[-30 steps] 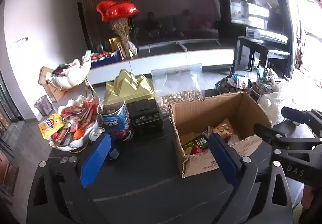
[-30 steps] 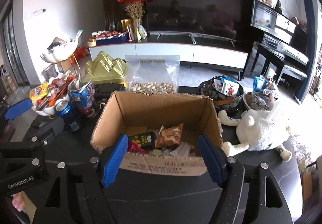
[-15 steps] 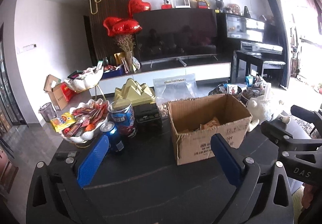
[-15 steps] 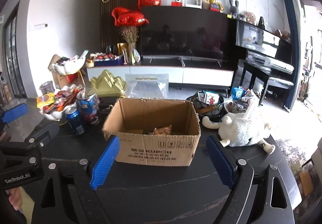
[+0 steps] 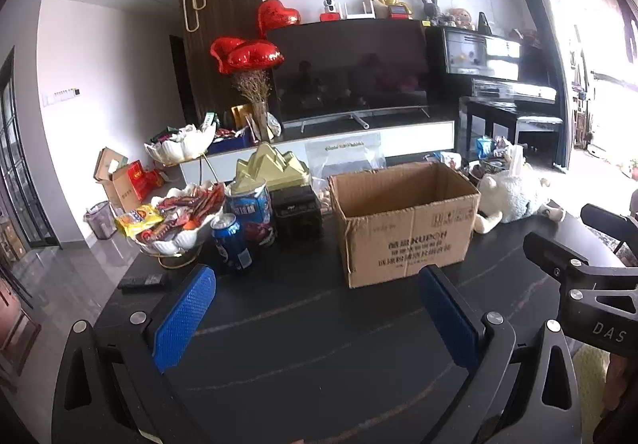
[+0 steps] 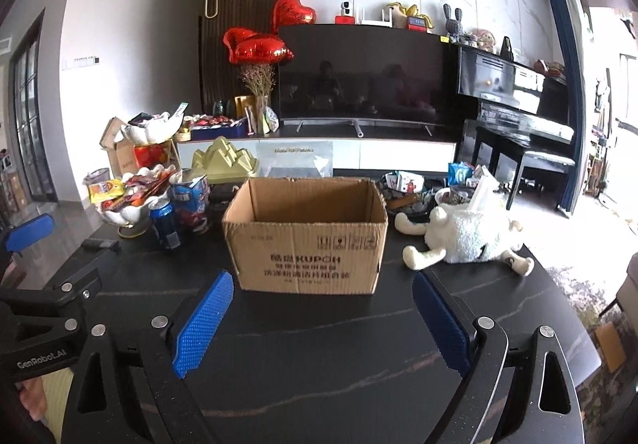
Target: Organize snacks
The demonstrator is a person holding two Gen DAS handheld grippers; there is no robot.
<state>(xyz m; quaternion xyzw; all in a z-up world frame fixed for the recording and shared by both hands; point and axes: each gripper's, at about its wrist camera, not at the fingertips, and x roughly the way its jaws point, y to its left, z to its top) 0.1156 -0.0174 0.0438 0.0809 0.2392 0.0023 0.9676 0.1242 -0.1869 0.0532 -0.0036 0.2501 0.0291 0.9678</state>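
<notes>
Evidently between picks, both the left gripper (image 5: pixel 315 318) and right gripper (image 6: pixel 319 318) hang wide and empty before the cardboard box (image 6: pixel 305 234), so the next move calls for reaching left of it to the snack bowl (image 6: pixel 127 200).

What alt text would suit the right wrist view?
An open brown cardboard box stands on a dark table, beyond the open, empty right gripper with blue-padded fingers. A white plush sheep lies right of it, a blue drink can left.
</notes>
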